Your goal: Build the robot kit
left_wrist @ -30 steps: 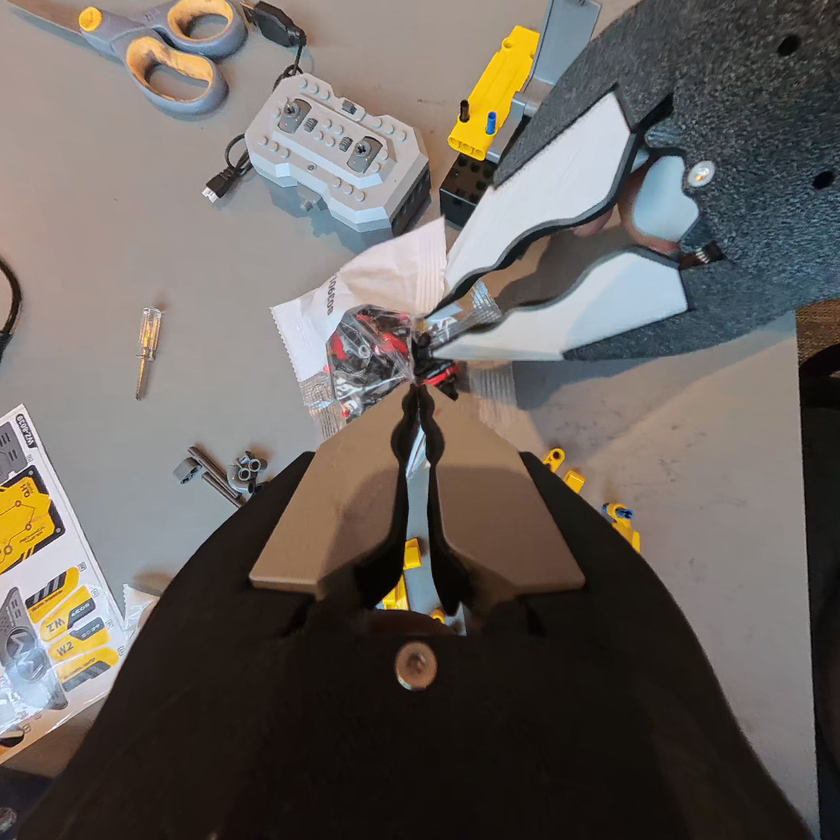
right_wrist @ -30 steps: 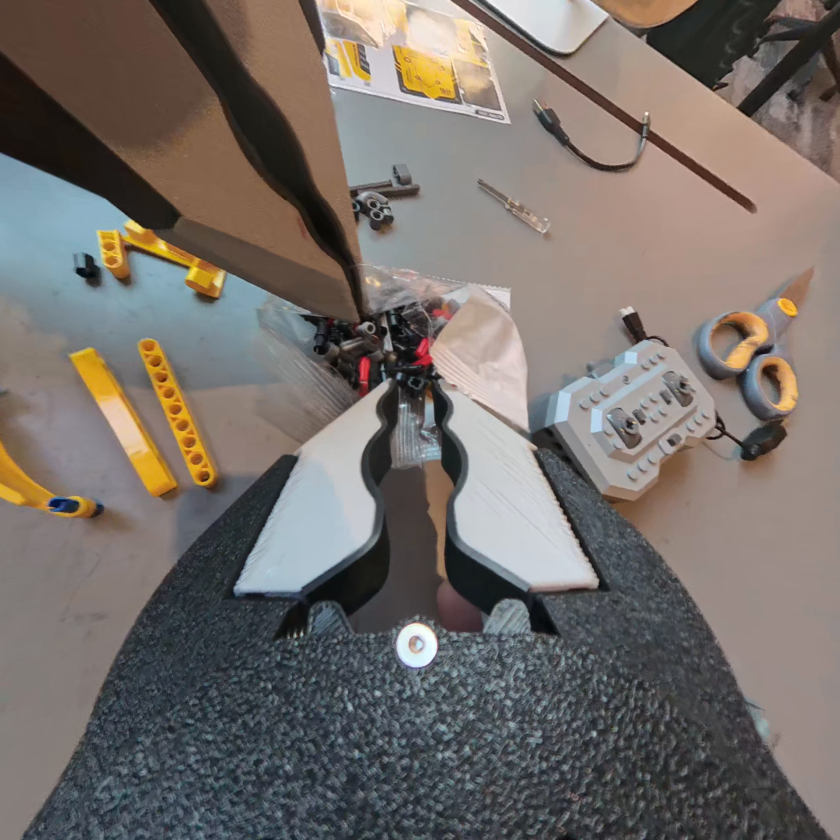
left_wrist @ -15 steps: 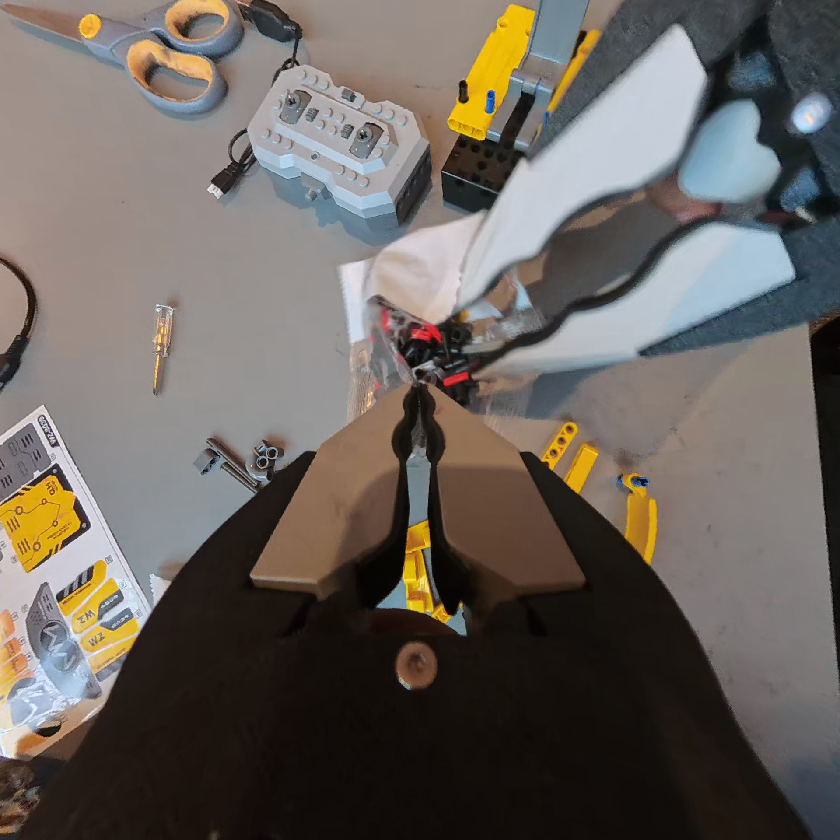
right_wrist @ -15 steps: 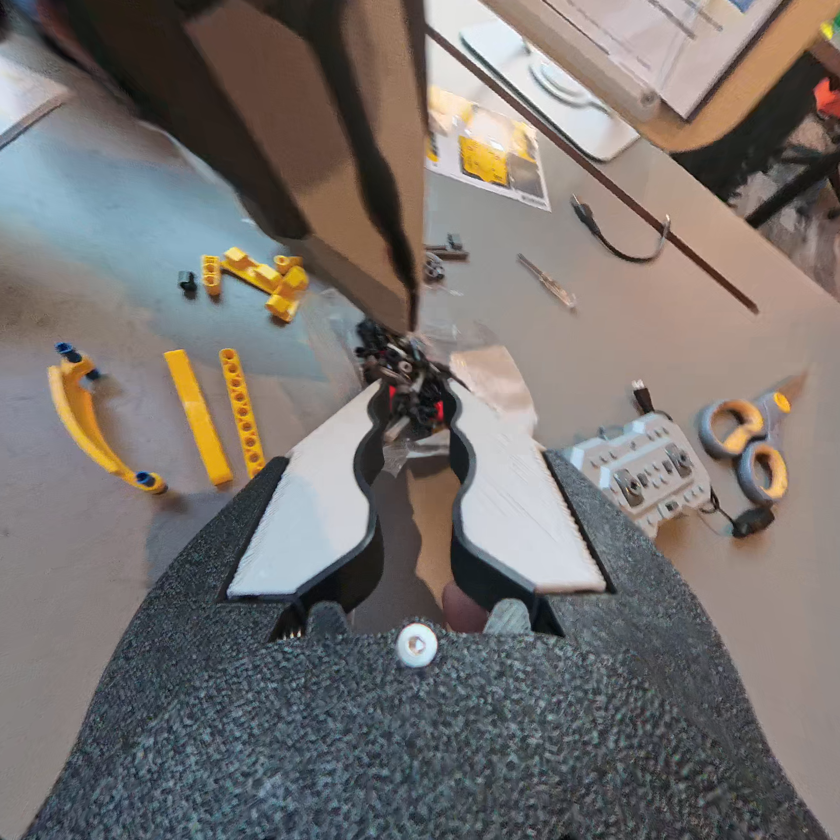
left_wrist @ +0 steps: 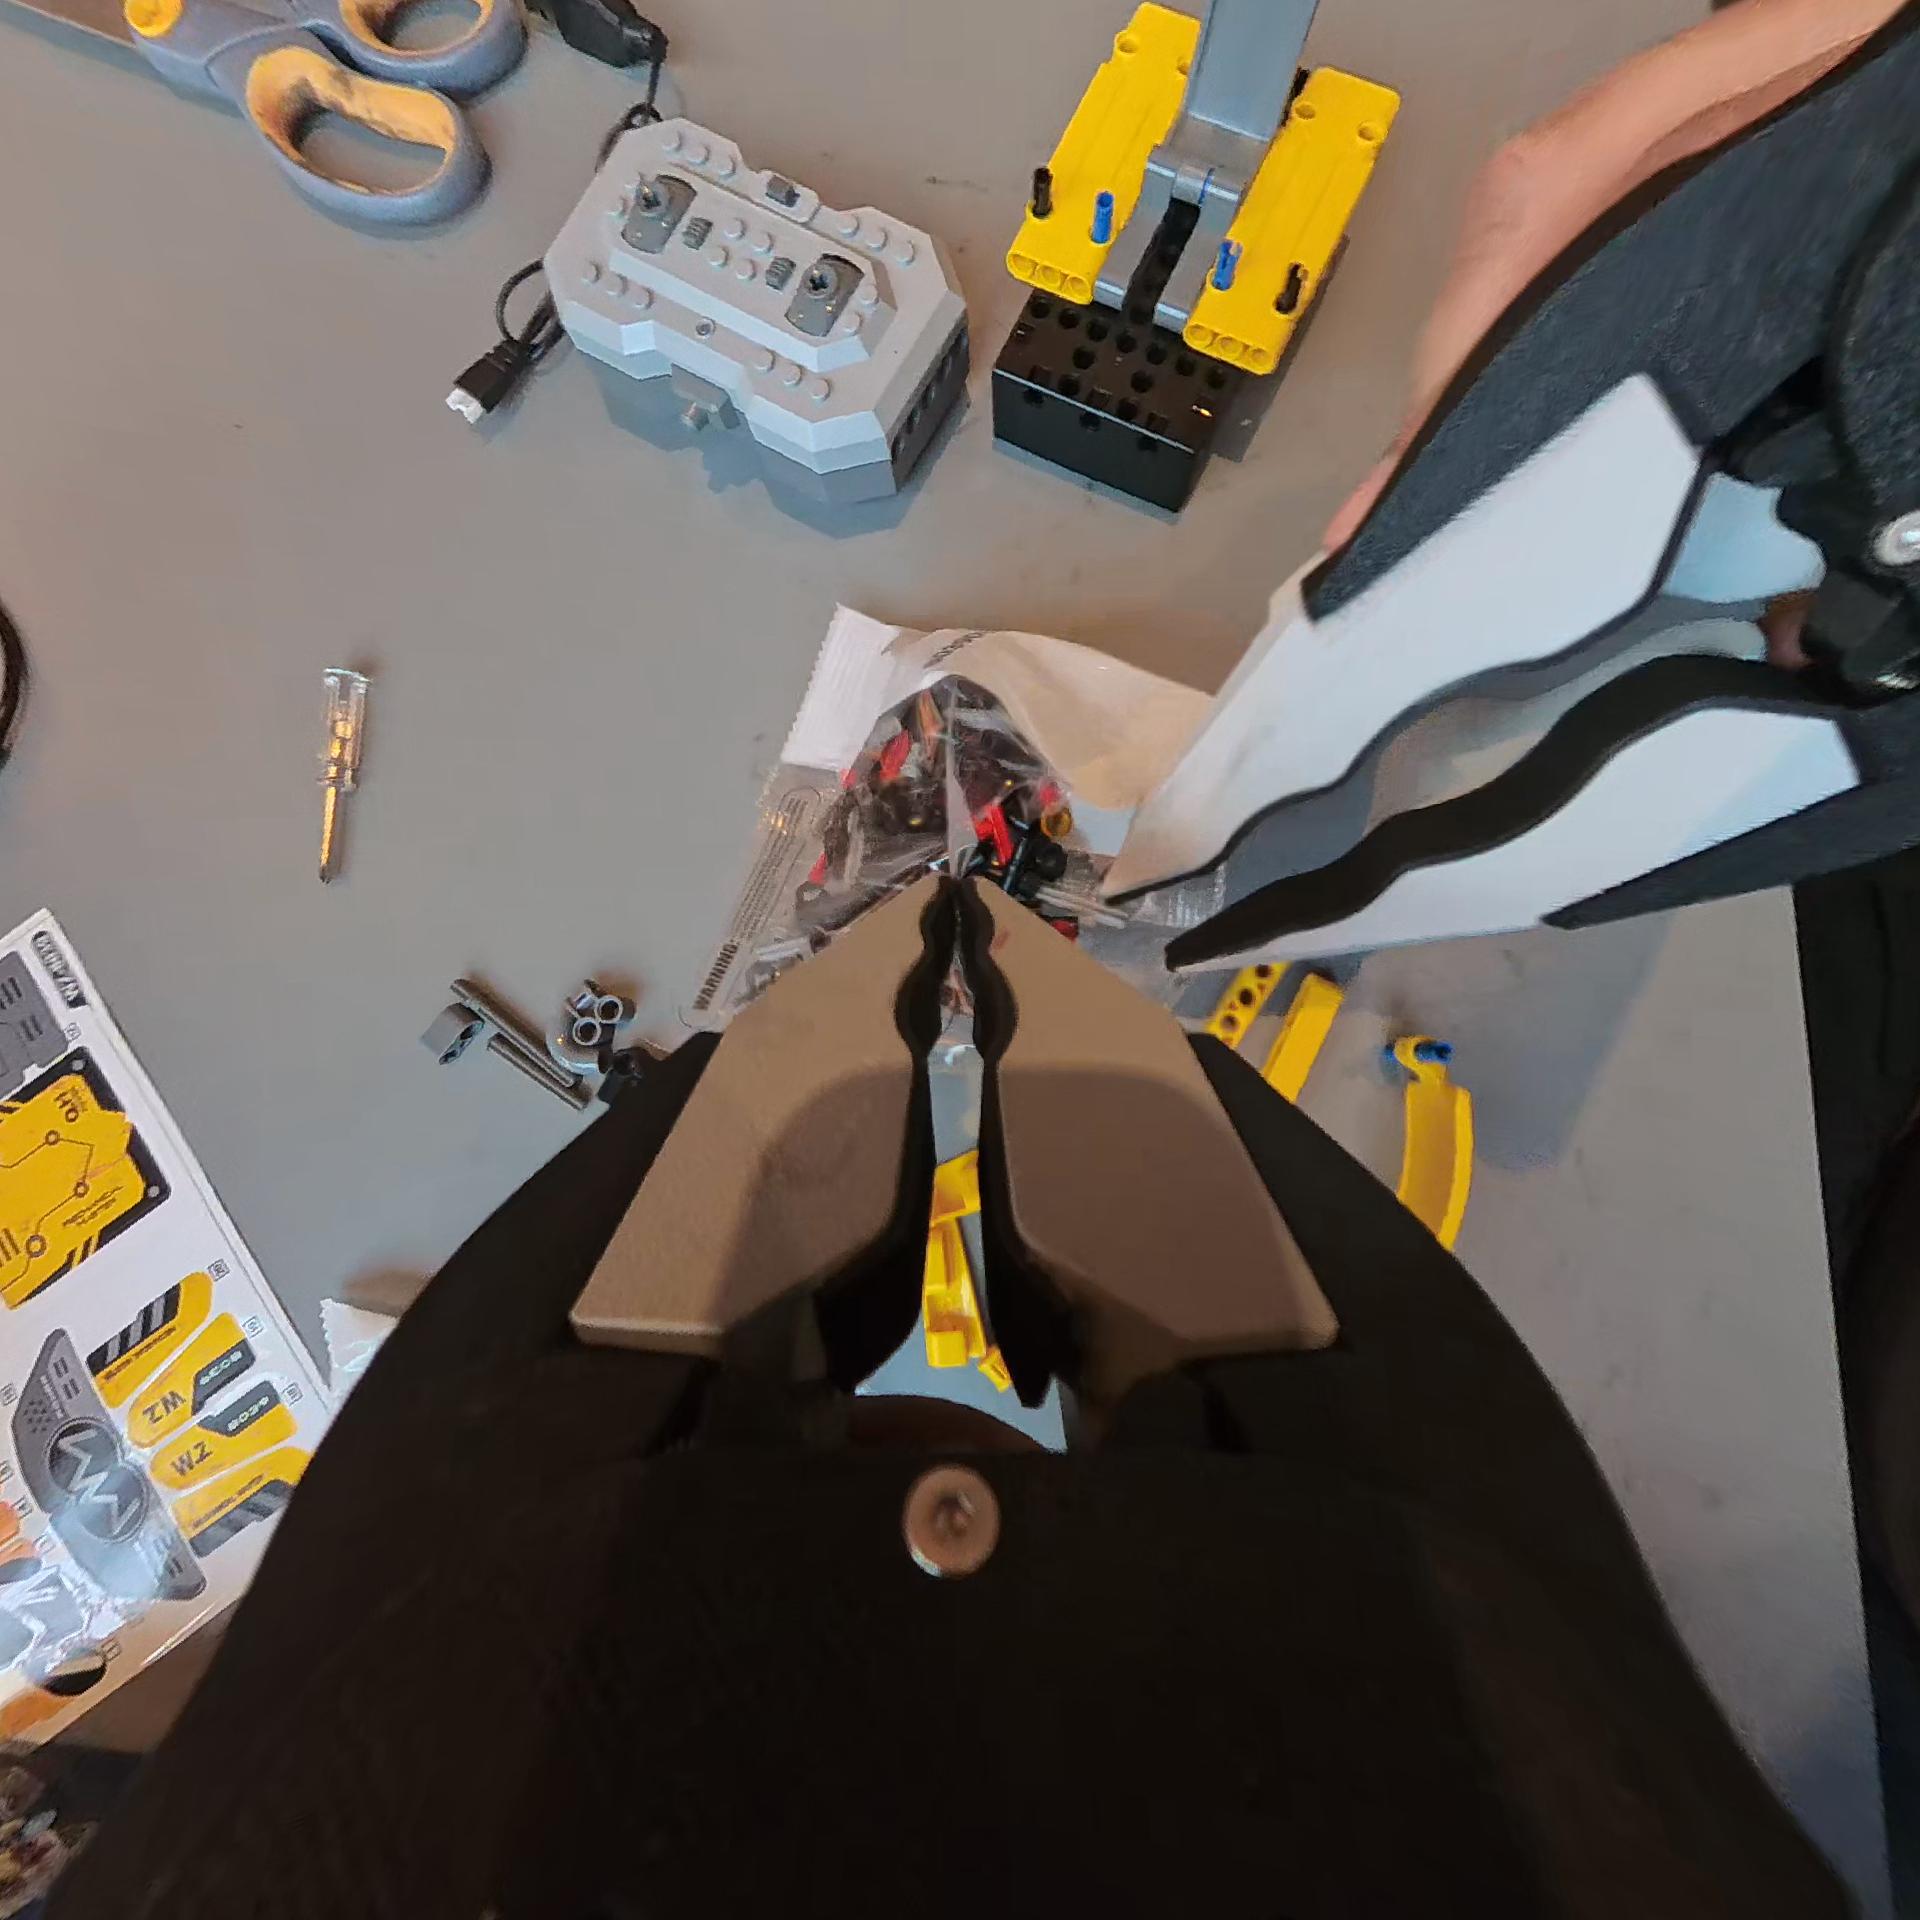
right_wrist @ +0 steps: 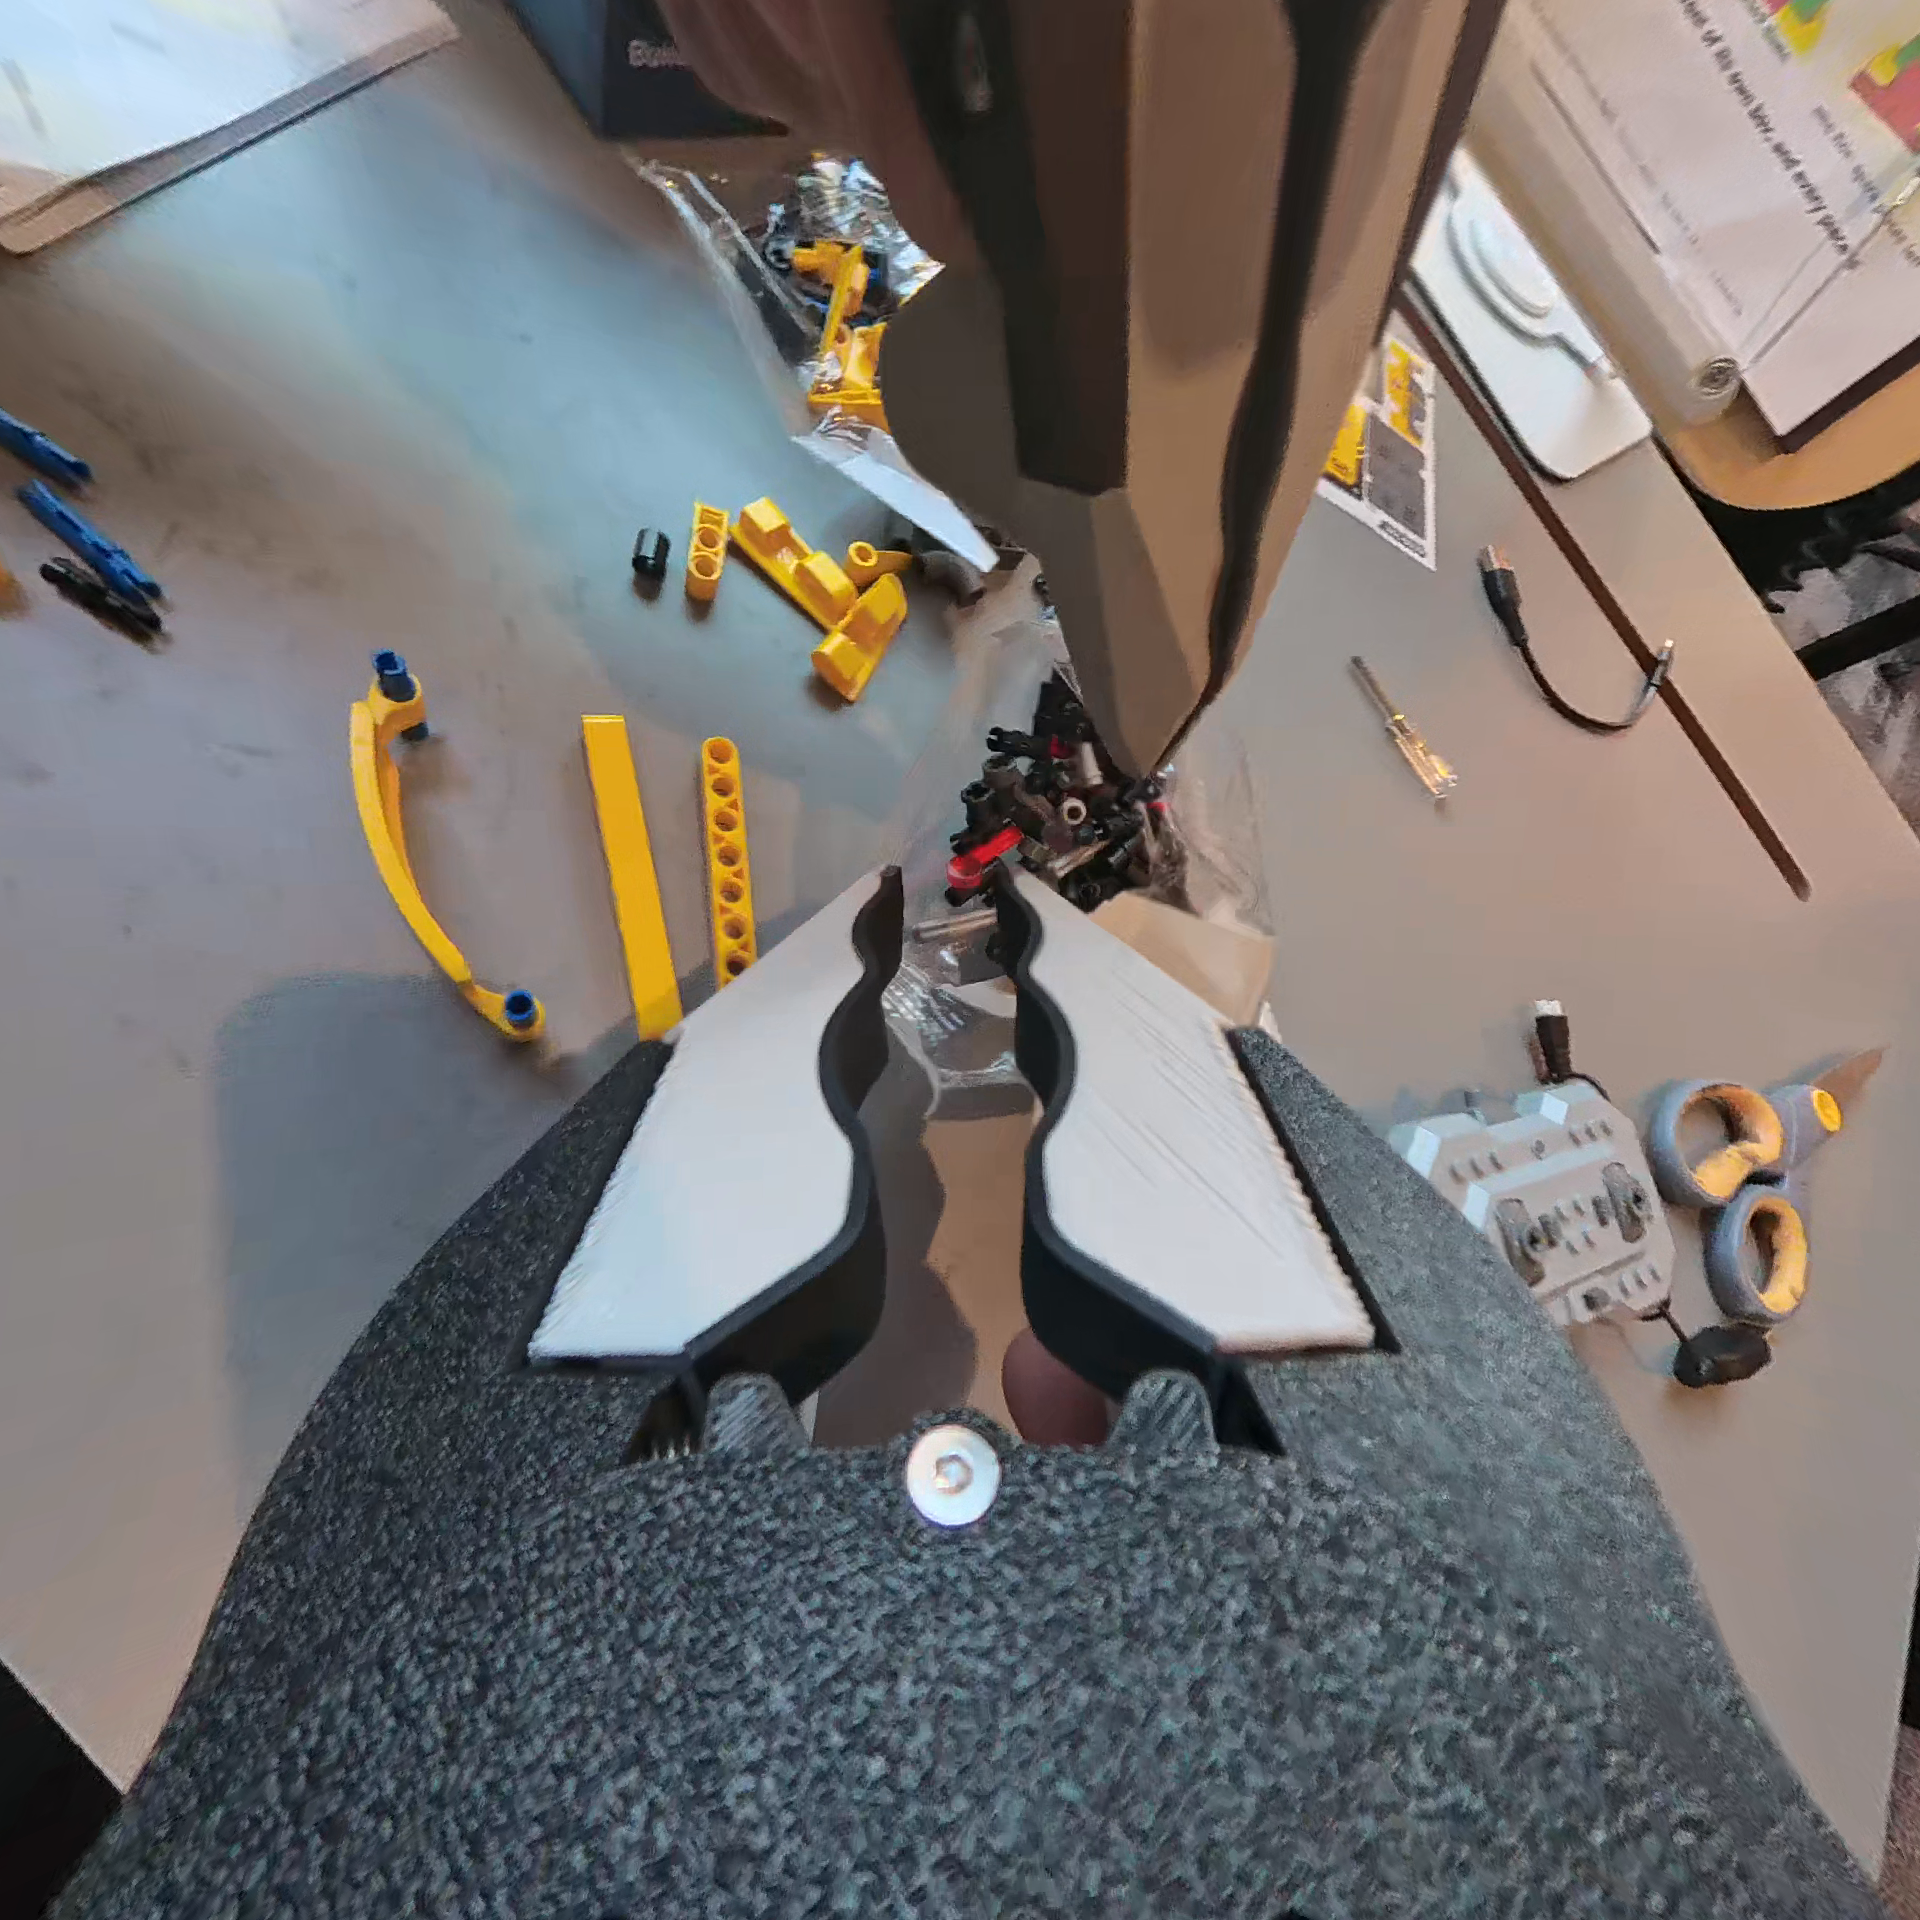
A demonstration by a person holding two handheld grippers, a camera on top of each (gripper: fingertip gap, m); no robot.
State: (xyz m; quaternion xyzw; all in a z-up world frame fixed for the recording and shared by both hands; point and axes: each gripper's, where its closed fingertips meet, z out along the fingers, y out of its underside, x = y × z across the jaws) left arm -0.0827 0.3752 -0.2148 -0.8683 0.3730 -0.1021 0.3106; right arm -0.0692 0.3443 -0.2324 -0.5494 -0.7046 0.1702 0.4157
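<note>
A clear plastic bag point(left_wrist: 935, 769) of small black and red pieces lies on the grey table, with a white paper flap behind it. My left gripper point(left_wrist: 951, 888), with brown fingers, is shut on the bag's film. My right gripper point(right_wrist: 945, 883), with white fingers, has its jaws apart just beside the bag, with crumpled film lying between and under them. In the right wrist view the pieces point(right_wrist: 1039, 821) show loose at the bag's torn side, and the left gripper point(right_wrist: 1153, 774) comes down from above onto the film. The right gripper point(left_wrist: 1132, 925) also shows in the left wrist view.
A grey battery box point(left_wrist: 758, 301), scissors point(left_wrist: 343, 114) and a yellow, black and grey build point(left_wrist: 1174, 312) stand beyond the bag. A small screwdriver point(left_wrist: 338, 769), grey pins point(left_wrist: 540, 1029) and a sticker sheet point(left_wrist: 94, 1299) lie left. Yellow beams point(right_wrist: 629, 873) and a curved yellow piece point(right_wrist: 405, 852) lie nearby. Tip to tip, the grippers are about 4 centimeters apart.
Both grippers were shut on the bag and pulled apart. The right gripper's jaws have opened and it has drawn back; the left stays shut on the film. Pieces now show at the torn side.
</note>
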